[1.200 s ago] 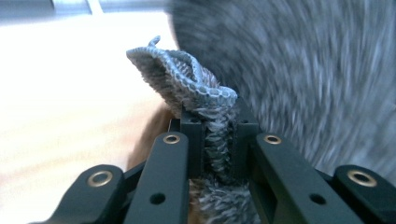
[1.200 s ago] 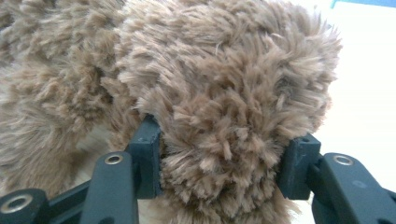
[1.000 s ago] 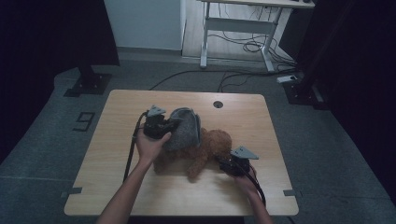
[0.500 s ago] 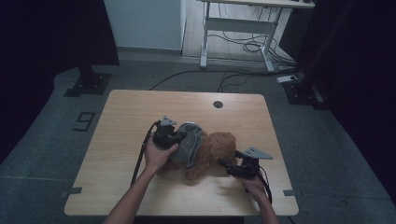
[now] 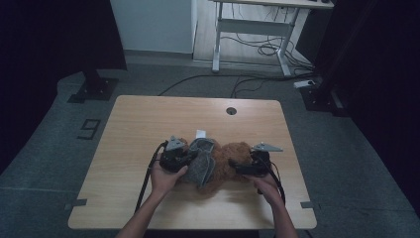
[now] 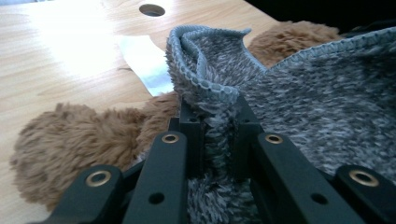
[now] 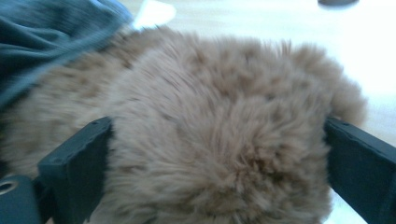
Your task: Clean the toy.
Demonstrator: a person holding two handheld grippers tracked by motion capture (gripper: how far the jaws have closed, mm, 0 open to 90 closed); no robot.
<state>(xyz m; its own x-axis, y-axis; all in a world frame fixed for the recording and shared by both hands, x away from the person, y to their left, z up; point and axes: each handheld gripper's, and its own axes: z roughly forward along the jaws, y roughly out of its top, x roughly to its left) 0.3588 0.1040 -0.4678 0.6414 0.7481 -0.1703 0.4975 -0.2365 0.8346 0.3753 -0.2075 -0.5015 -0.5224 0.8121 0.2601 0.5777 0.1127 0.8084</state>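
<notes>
The rectangular light wooden table (image 5: pixel 148 124) carries everything I am working on, its round cable hole (image 5: pixel 231 110) near the far edge. On the near half of it, about midway across, lies the fluffy brown plush teddy bear (image 5: pixel 233 156), stretched between my two hands. A grey knitted fleece garment (image 5: pixel 202 163) drapes over the bear's left part, its ribbed hem folded up toward me, and a small white fabric label (image 5: pixel 200 134) lies on the wood just beyond it.

My left gripper (image 5: pixel 174 157) sits at the garment's left side. In the left gripper view, my left fingers (image 6: pixel 191 128) are pressed almost together, pinching a fold of the grey knit just below its ribbed hem, with brown fur showing to the left of them and the white label behind.

My right gripper (image 5: pixel 246 168) rests at the bear's right end, with its grey three-cornered plate (image 5: pixel 266 147) on top. In the right gripper view, my right fingers (image 7: pixel 74 154) have just been opening and stand spread wide, one on each side of a rounded brown mass of fur; the blurred picture does not let me say whether they touch it. The grey garment shows at that view's upper left corner.
</notes>
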